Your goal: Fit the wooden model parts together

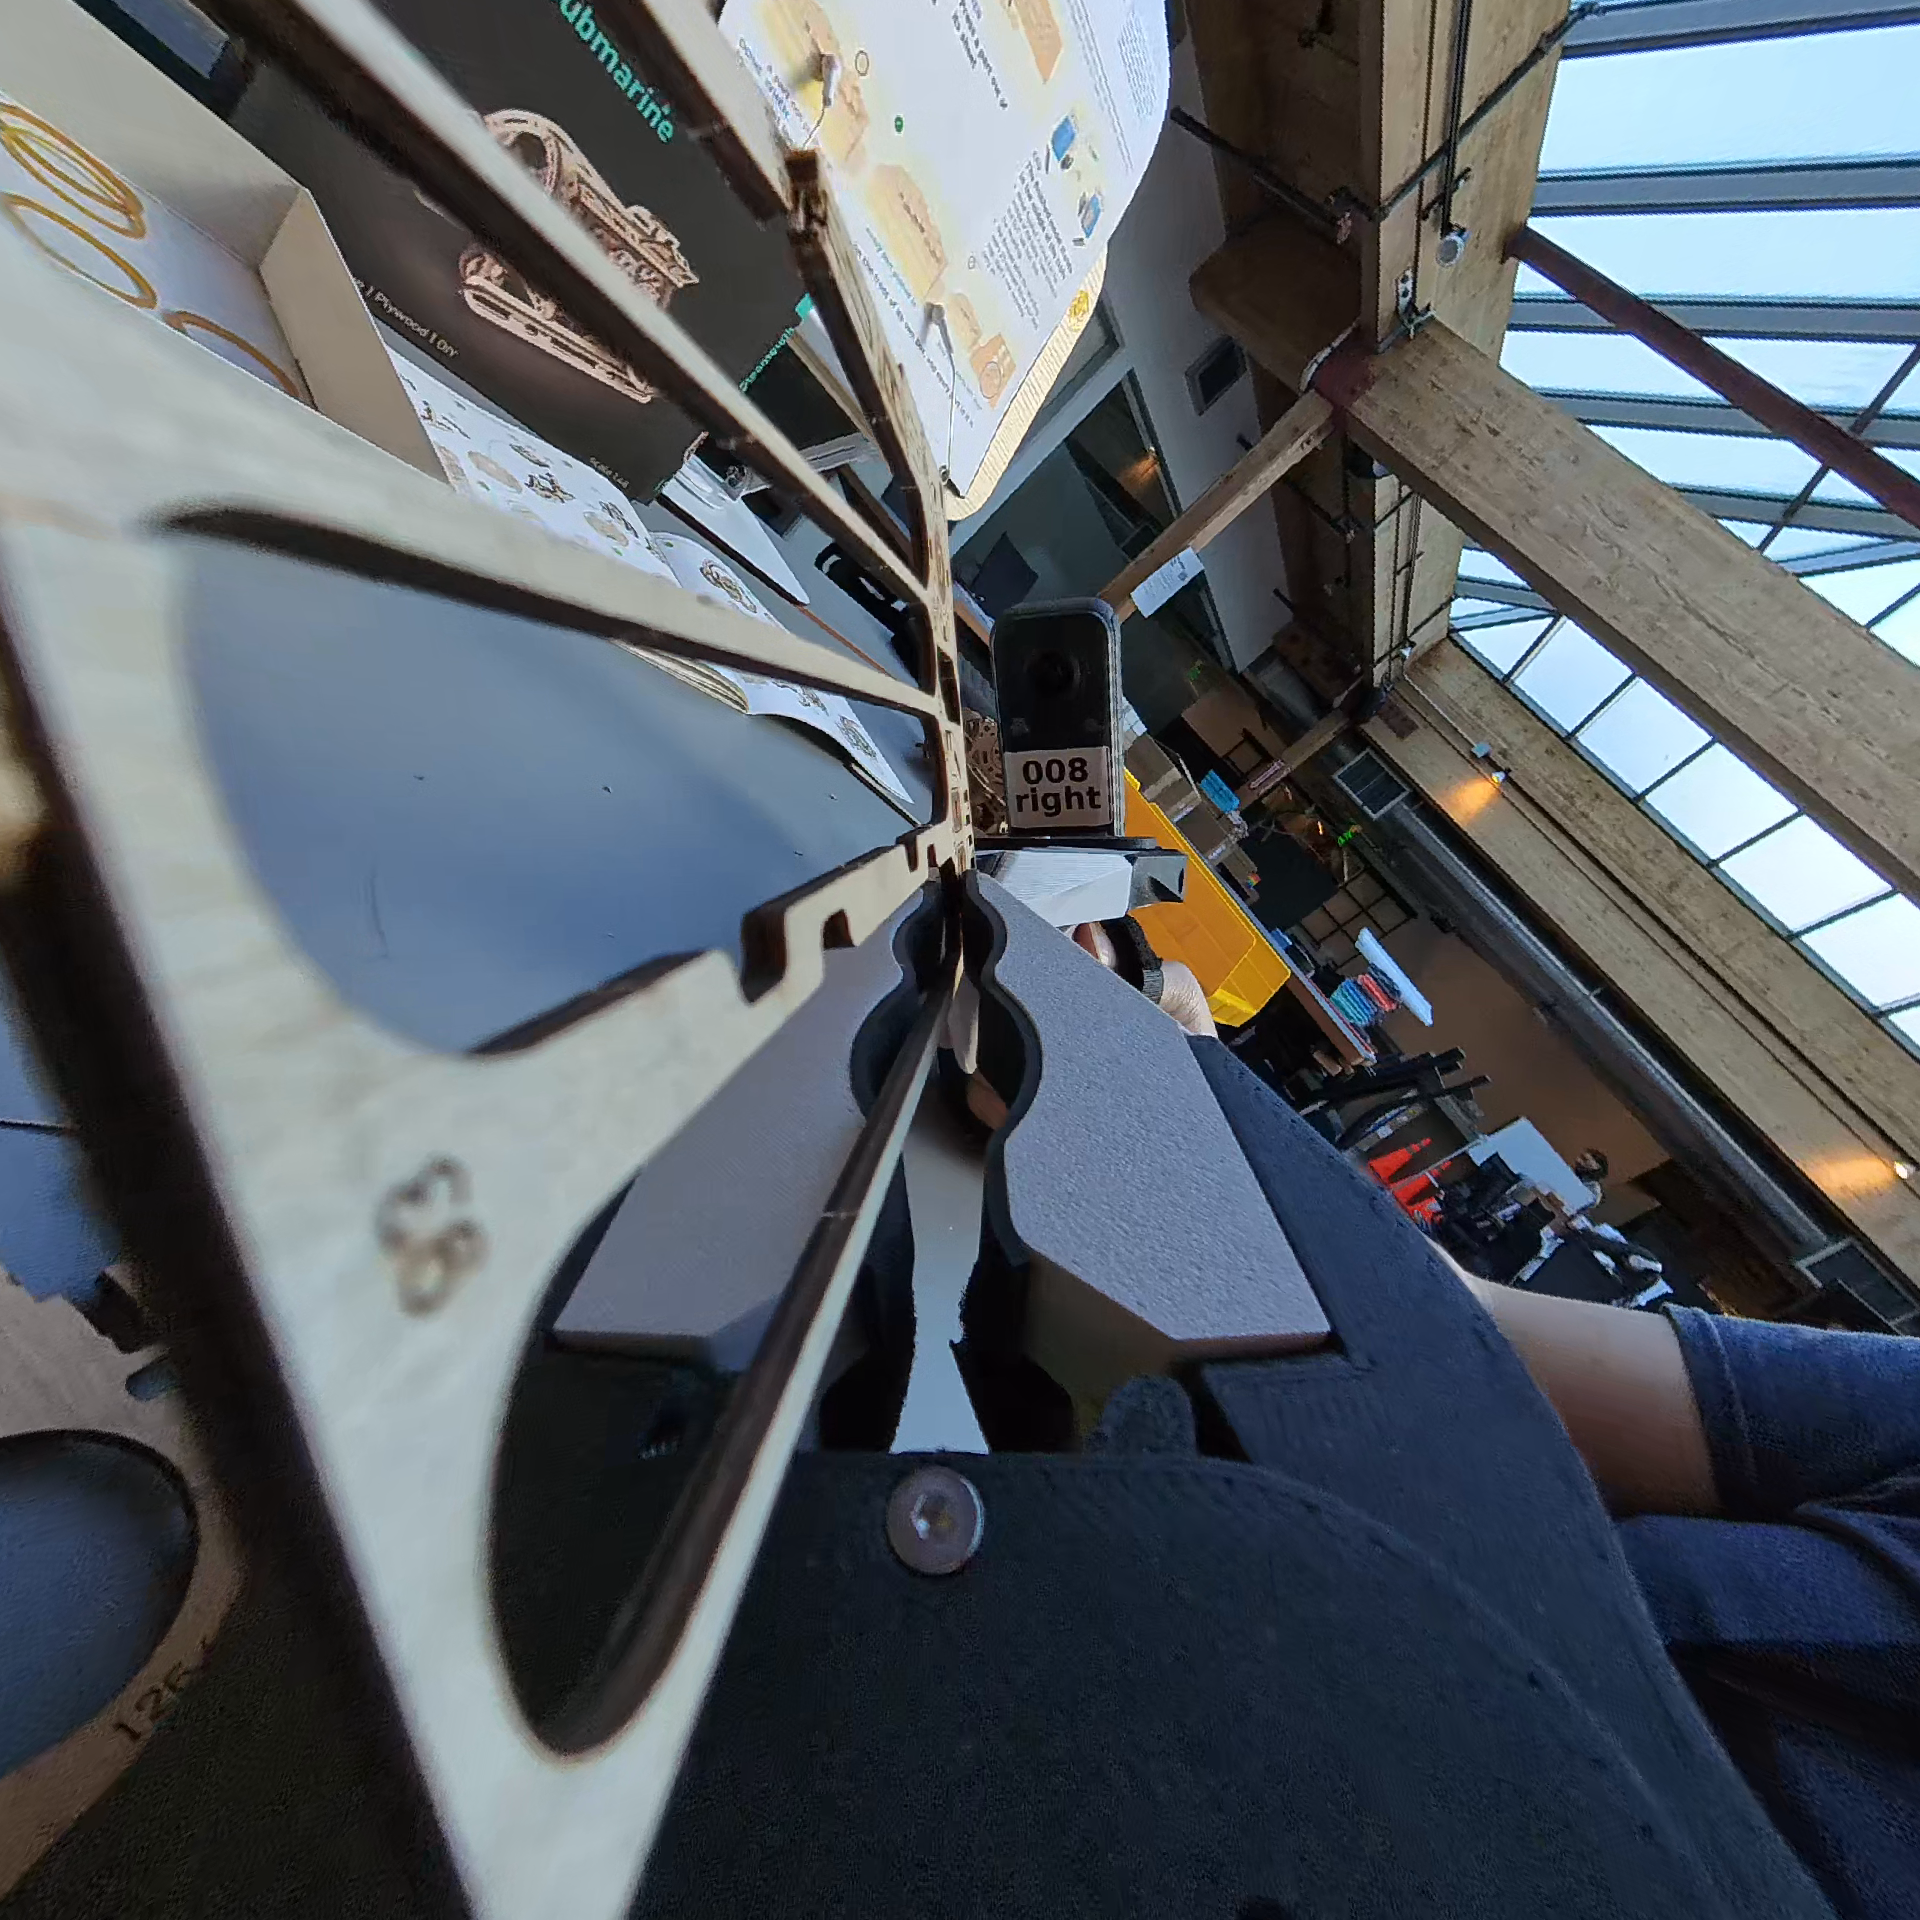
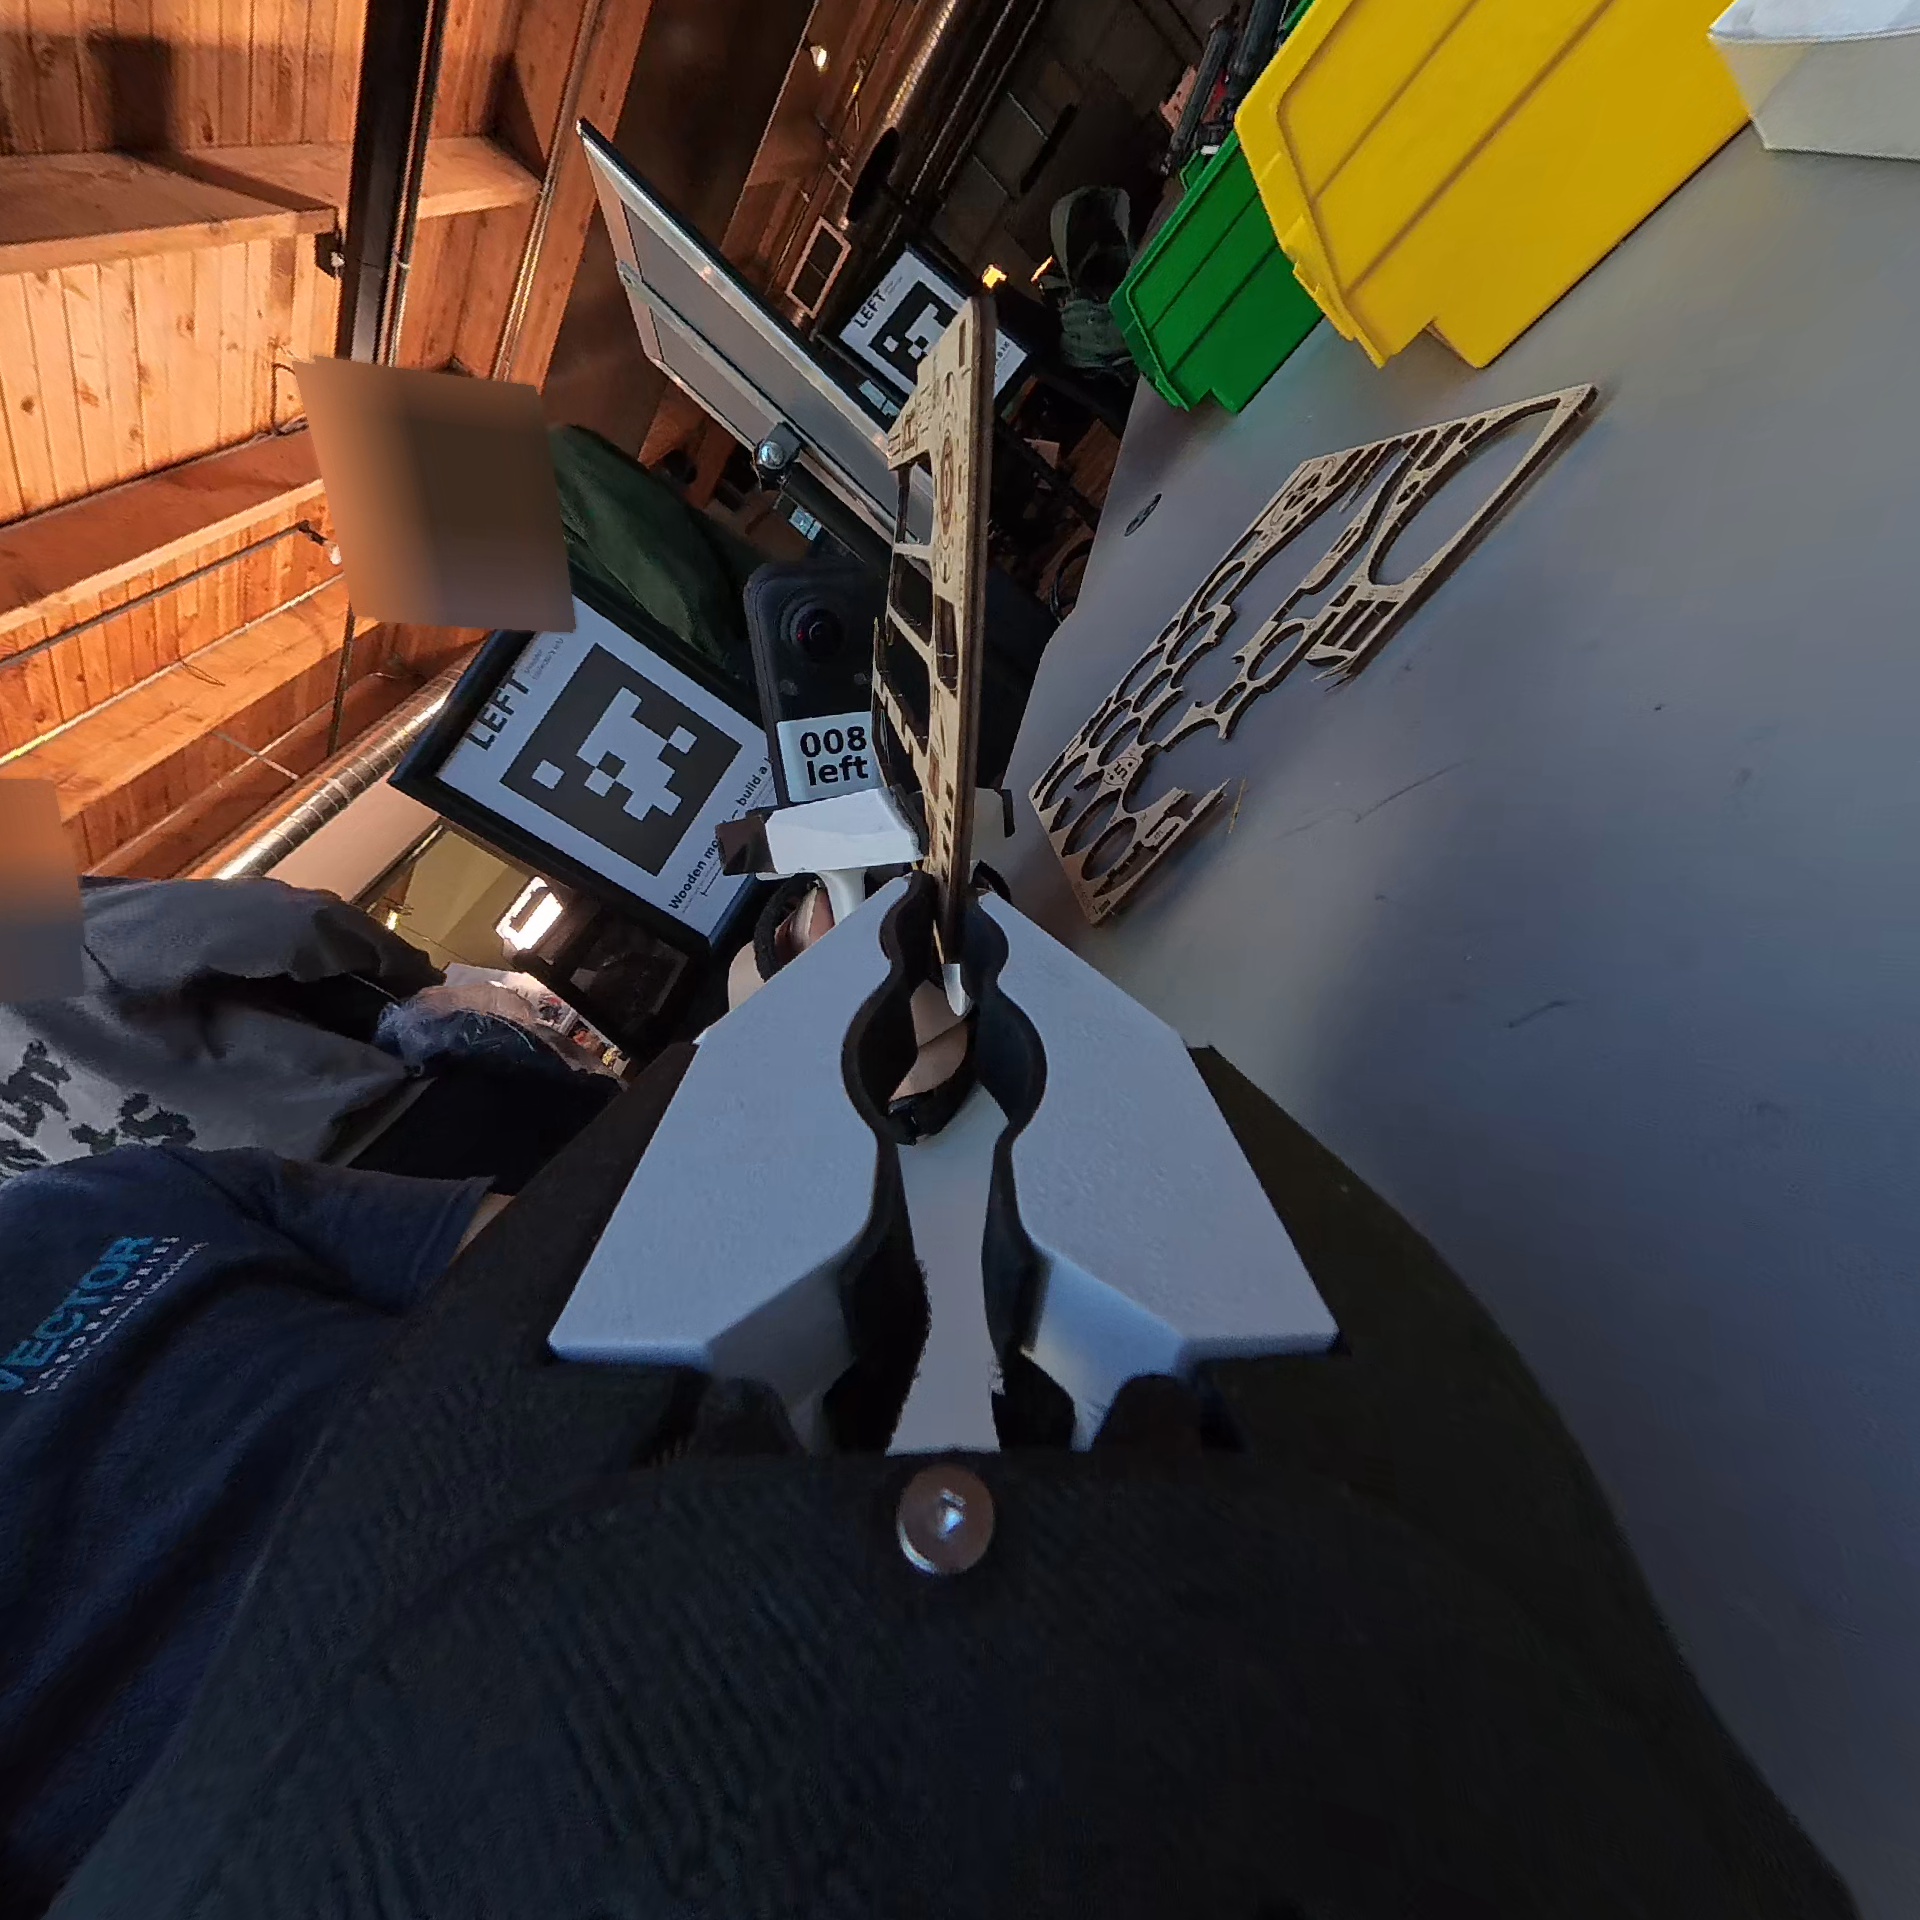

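Note:
A thin laser-cut plywood sheet (image 1: 343, 1091) with large cut-out holes is held upright in the air between my two grippers, which face each other. My left gripper (image 1: 954, 894) is shut on one edge of it; the sheet fans out to the left of the view. My right gripper (image 2: 951, 904) is shut on the opposite edge, and the sheet (image 2: 951, 499) shows edge-on above its grey fingers (image 2: 1122, 1091). The right gripper's camera (image 1: 1055, 717) and the left gripper's camera (image 2: 805, 644) show just beyond the sheet.
A second plywood sheet (image 2: 1299, 644), mostly emptied, lies flat on the grey table (image 2: 1558, 1039). Yellow (image 2: 1475, 177) and green (image 2: 1216, 301) bins stand at the table's end. A black kit box (image 1: 582, 260), an instruction page (image 1: 966, 208) and an open cardboard box (image 1: 156, 239) lie behind. Only a small space, under 4 cm, lies between the two pairs of fingers.

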The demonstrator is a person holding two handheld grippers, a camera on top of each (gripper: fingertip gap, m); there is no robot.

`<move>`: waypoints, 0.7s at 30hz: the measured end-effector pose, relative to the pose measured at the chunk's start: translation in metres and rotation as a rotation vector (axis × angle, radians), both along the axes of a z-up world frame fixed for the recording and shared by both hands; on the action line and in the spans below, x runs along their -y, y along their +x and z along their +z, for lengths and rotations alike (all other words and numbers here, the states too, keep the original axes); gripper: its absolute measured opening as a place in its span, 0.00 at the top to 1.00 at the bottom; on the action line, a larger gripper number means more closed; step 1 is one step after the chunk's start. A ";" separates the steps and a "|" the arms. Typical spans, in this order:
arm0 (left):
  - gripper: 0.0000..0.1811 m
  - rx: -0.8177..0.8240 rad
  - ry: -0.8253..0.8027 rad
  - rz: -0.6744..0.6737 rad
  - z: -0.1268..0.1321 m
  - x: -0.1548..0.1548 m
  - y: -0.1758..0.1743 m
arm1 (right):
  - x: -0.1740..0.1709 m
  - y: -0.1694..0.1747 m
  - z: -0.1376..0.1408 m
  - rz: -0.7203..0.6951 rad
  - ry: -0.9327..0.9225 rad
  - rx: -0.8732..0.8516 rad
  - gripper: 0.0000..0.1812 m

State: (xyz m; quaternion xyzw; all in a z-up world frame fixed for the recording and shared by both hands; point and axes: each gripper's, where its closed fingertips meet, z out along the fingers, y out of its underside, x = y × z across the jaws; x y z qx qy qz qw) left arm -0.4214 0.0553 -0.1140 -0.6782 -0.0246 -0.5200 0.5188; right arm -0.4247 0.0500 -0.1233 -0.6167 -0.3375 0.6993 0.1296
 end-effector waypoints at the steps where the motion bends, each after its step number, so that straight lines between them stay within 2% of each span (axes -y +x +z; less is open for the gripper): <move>1: 1.00 -0.003 -0.003 0.005 0.000 0.000 0.000 | -0.001 0.000 -0.001 -0.005 0.002 0.005 0.99; 10: 1.00 -0.010 -0.023 0.018 -0.003 -0.003 -0.002 | -0.003 -0.002 -0.004 -0.027 0.011 0.028 0.98; 15: 1.00 -0.085 0.044 0.037 0.002 -0.003 0.002 | -0.004 0.001 0.004 -0.028 -0.001 -0.034 0.97; 21: 1.00 -0.077 0.039 0.035 0.002 -0.003 0.001 | -0.005 0.000 0.003 -0.038 0.006 -0.029 0.97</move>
